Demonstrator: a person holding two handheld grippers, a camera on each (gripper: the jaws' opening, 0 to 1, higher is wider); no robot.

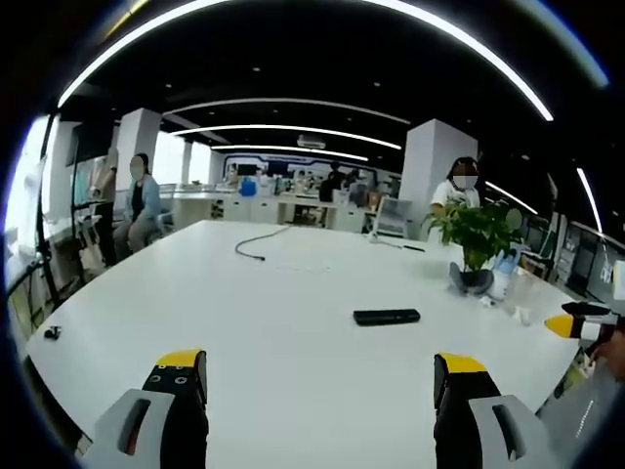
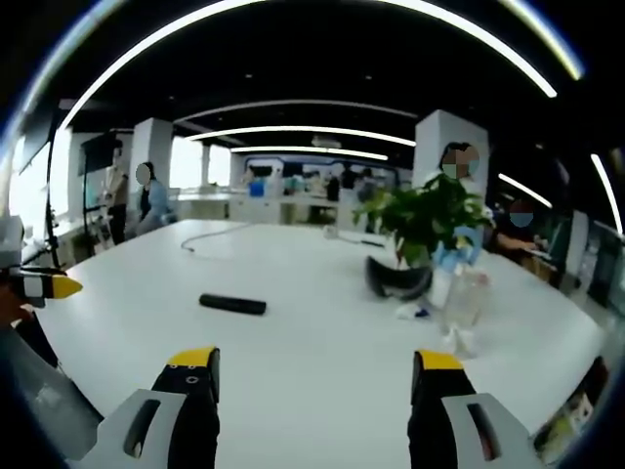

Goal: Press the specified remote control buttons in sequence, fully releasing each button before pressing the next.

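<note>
A black remote control (image 1: 387,317) lies flat on the white table (image 1: 273,303), ahead and slightly right of my left gripper (image 1: 320,376). That gripper is open, its yellow-tipped jaws wide apart with nothing between them. In the right gripper view the same remote control (image 2: 233,304) lies ahead to the left of my right gripper (image 2: 312,373), which is also open and empty. Each gripper hovers above the near part of the table, well short of the remote. The other gripper's yellow tip shows at the right edge (image 1: 571,325) and at the left edge (image 2: 49,286).
A potted plant (image 2: 422,234) stands right of the remote, with a clear bottle (image 2: 465,298) and small items beside it. A black cable (image 1: 256,244) lies at the far side. People sit and stand beyond the table (image 1: 142,200). A small dark object (image 1: 52,332) rests near the left rim.
</note>
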